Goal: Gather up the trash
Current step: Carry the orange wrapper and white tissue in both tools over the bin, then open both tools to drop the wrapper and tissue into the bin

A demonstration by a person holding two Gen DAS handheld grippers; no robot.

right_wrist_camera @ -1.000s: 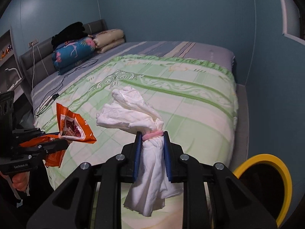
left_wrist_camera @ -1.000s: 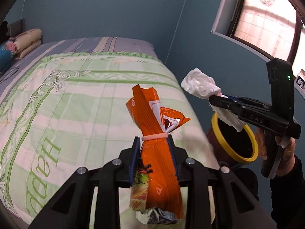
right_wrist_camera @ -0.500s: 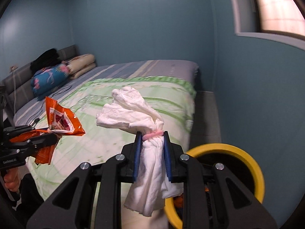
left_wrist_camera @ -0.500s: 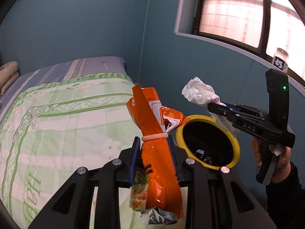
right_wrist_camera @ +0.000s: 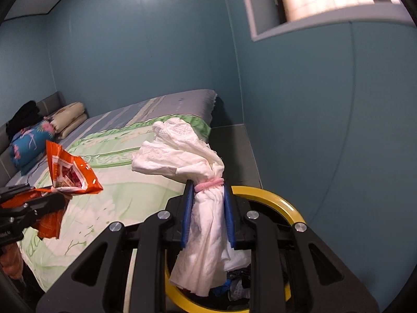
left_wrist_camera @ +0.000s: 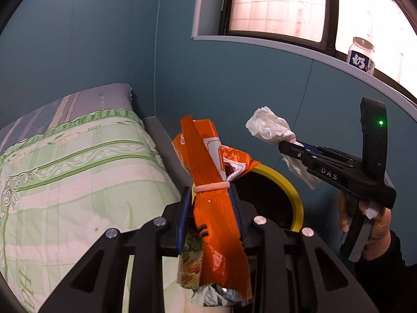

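Bin [right_wrist_camera: 293,215] nearer now, beside bed [right_wrist_camera: 117,182]

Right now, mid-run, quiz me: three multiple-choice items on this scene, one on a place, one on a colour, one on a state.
1. Where does the jar stand?
A. on the bed
B. on the window sill
C. inside the bin

2. What colour is the bin rim?
A. yellow
B. red
C. white

3. What is the state of the right gripper?
A. open and empty
B. shut on the tissue
C. shut on the wrapper

Answers:
1 B, the left wrist view shows the jar on the ledge under the window pane.
2 A, a yellow ring borders the dark opening in both views.
3 B, its blue pads pinch the white tissue, while the left gripper clamps the orange wrapper; the bed lies beside the bin.
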